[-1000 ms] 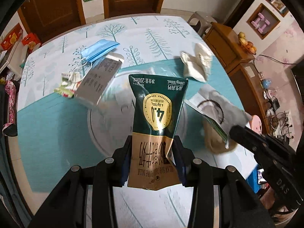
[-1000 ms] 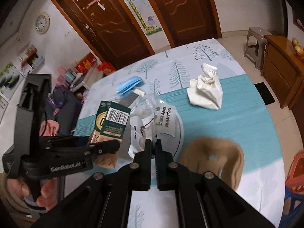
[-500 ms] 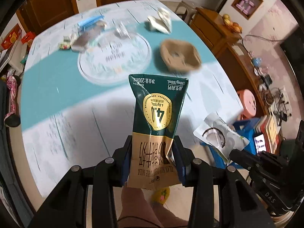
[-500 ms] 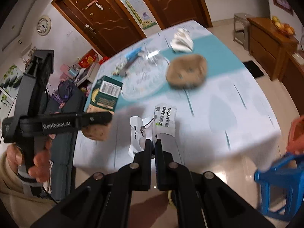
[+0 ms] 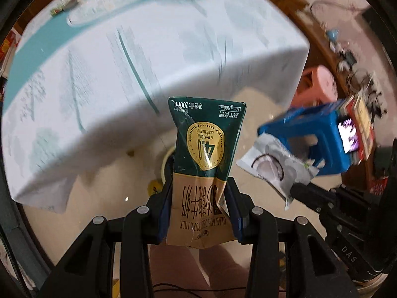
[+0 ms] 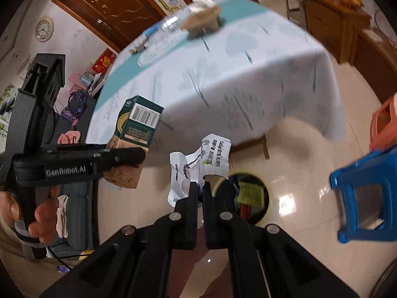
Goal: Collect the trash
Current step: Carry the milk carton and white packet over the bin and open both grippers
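A crushed green and tan milk carton (image 5: 206,144) stands upright between the fingers of my left gripper (image 5: 198,198), which is shut on it and points down at the floor. My right gripper (image 6: 200,186) is shut on a torn white candy wrapper (image 6: 201,164). A round yellow-rimmed trash bin (image 6: 269,198) with colourful rubbish inside sits on the floor just beyond the right fingertips. In the left wrist view the bin's rim (image 5: 164,164) peeks out behind the carton. The left gripper (image 6: 135,159) with the carton (image 6: 136,126) hangs left of the wrapper.
The table with its white and teal cloth (image 6: 248,74) lies behind, still carrying a brown tray (image 6: 201,23) and other litter. A blue stool (image 6: 359,198) and a pink stool (image 6: 384,124) stand right of the bin. A wooden cabinet (image 6: 332,19) is at the far right.
Both grippers have swung off the table top, past its edge and lower over the floor, still carrying the carton and the wrapper. The bin has come into view.
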Available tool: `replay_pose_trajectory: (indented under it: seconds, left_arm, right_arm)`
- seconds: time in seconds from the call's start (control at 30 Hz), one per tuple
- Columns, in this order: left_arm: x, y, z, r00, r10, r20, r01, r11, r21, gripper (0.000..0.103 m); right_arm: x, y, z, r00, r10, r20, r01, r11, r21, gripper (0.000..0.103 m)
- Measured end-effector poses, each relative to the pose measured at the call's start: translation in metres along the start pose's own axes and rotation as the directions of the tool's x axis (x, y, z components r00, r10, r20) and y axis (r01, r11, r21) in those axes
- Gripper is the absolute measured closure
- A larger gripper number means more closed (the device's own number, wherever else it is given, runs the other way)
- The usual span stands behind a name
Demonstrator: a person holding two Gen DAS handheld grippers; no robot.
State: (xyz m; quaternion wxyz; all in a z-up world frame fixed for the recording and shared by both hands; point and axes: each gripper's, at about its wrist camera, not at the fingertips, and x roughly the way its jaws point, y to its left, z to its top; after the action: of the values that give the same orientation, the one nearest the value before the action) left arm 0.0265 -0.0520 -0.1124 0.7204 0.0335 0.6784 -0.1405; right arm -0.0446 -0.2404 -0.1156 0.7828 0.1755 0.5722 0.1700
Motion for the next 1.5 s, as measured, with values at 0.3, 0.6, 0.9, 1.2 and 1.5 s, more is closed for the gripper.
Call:
replay_pose_trajectory:
  seconds: [0.3, 0.6, 0.9, 1.2, 1.5]
  left_arm:
    - [0.101, -0.002, -0.019, 0.989, 0.04, -0.145, -0.039, 0.999, 0.009, 0.064]
    - [0.19, 0.016, -0.019, 0.977, 0.051, -0.208, -0.047, 0.999, 0.023, 0.064]
    - [0.264, 0.039, -0.013, 0.974, 0.05, -0.22, -0.039, 0.998, 0.052, 0.055]
    - [0.276, 0.052, -0.02, 0.981, 0.073, -0.179, -0.066, 0.997, 0.044, 0.02]
    - [0.23, 0.072, -0.032, 0.99, 0.075, -0.118, -0.079, 0.996, -0.034, 0.018]
  right_arm:
    - [0.062, -0.029, -0.031, 0.995, -0.063, -0.083, 0.067, 0.996, 0.05, 0.1]
    - [0.14, -0.059, -0.053, 0.979, -0.133, -0.154, 0.143, 0.988, 0.058, 0.1]
    - [0.22, -0.089, -0.077, 0.969, -0.152, -0.196, 0.171, 0.982, 0.085, 0.1]
    - [0.263, -0.089, -0.078, 0.967, -0.143, -0.21, 0.166, 0.982, 0.093, 0.095]
    - [0.243, -0.071, -0.073, 0.965, -0.196, -0.173, 0.212, 0.974, 0.078, 0.059]
